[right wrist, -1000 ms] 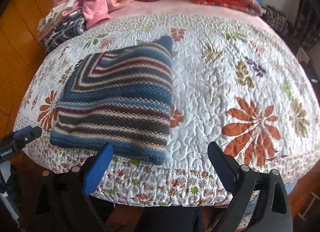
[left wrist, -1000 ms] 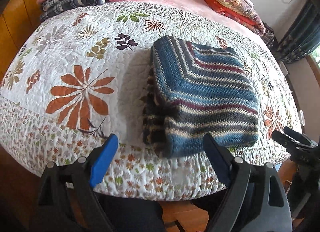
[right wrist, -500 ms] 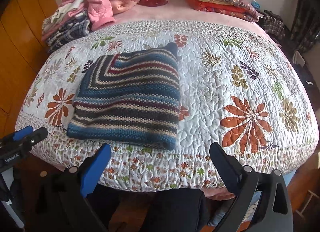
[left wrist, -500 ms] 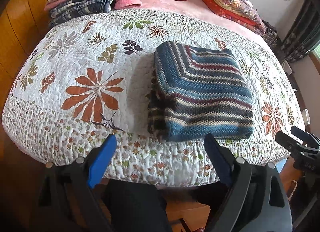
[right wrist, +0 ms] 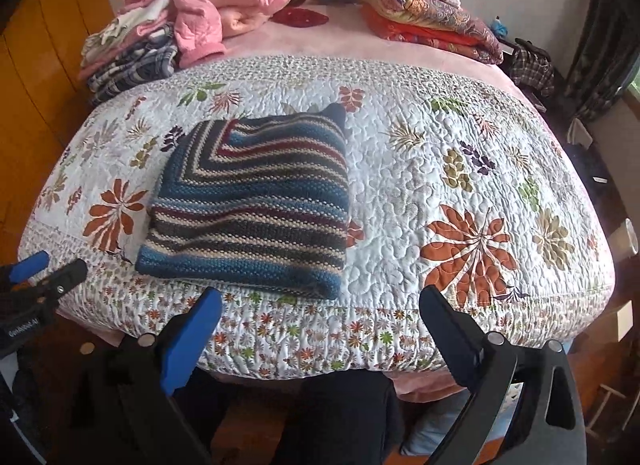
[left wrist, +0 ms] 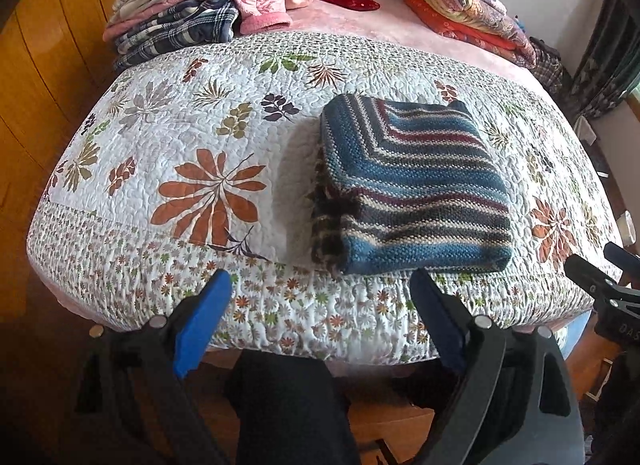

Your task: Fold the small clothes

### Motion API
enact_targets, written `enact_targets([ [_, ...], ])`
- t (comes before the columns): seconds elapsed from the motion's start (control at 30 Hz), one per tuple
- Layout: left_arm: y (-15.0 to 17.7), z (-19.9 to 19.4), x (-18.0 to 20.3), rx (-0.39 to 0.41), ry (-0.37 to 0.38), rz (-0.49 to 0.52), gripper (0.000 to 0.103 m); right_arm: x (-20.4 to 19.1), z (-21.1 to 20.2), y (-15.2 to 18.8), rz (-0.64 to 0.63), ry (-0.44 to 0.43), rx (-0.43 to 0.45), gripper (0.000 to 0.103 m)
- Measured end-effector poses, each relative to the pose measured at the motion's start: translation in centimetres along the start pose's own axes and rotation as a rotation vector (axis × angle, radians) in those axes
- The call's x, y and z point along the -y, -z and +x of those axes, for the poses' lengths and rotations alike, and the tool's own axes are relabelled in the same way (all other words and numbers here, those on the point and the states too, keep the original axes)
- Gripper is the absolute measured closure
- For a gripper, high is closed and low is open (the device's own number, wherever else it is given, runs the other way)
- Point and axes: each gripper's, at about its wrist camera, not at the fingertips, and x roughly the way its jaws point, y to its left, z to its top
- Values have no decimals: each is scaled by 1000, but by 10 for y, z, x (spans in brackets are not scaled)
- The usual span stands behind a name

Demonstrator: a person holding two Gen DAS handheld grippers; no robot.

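A striped knit sweater (left wrist: 412,181) in blue, maroon and cream lies folded into a square near the front edge of the floral quilt (left wrist: 192,145). My left gripper (left wrist: 320,293) hangs open below the bed's front edge, clear of the sweater, nothing between its blue pads. In the right wrist view the same folded sweater (right wrist: 256,205) sits left of centre on the quilt (right wrist: 460,169). My right gripper (right wrist: 320,313) is also open and empty, held off the front edge. Each gripper shows at the side of the other's view.
A pile of pink and plaid clothes (left wrist: 192,13) sits at the back left of the bed. Folded patterned blankets (right wrist: 428,13) lie at the back right. A wooden wall (left wrist: 44,65) runs along the left. A person's dark trouser legs (left wrist: 288,405) show below.
Both grippers have pulled back and away from the bed, so the sweater and quilt look smaller and farther. The sweater has not moved. Both stay open.
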Motion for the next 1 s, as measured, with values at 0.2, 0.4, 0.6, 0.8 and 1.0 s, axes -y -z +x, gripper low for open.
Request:
enact_targets([
  [0.2,2,-5,9,5,-12,21,13,2,-4,-2,14,-8,1,4],
  [0.4,0,-10,17,10,-16,34,13,3,-2,-2,18,-8,-5,4],
  [0.6,-1,-10,23,13,-29,45,13,5,2,-2,32,-7,-9,4],
  [0.8,-2,-4,27,-1,-34,50,13,8,7,-2,34,-9,-11,4],
  [1.0,-2,2,30,-10,-43,58,13,11,11,-3,41,-9,-4,4],
])
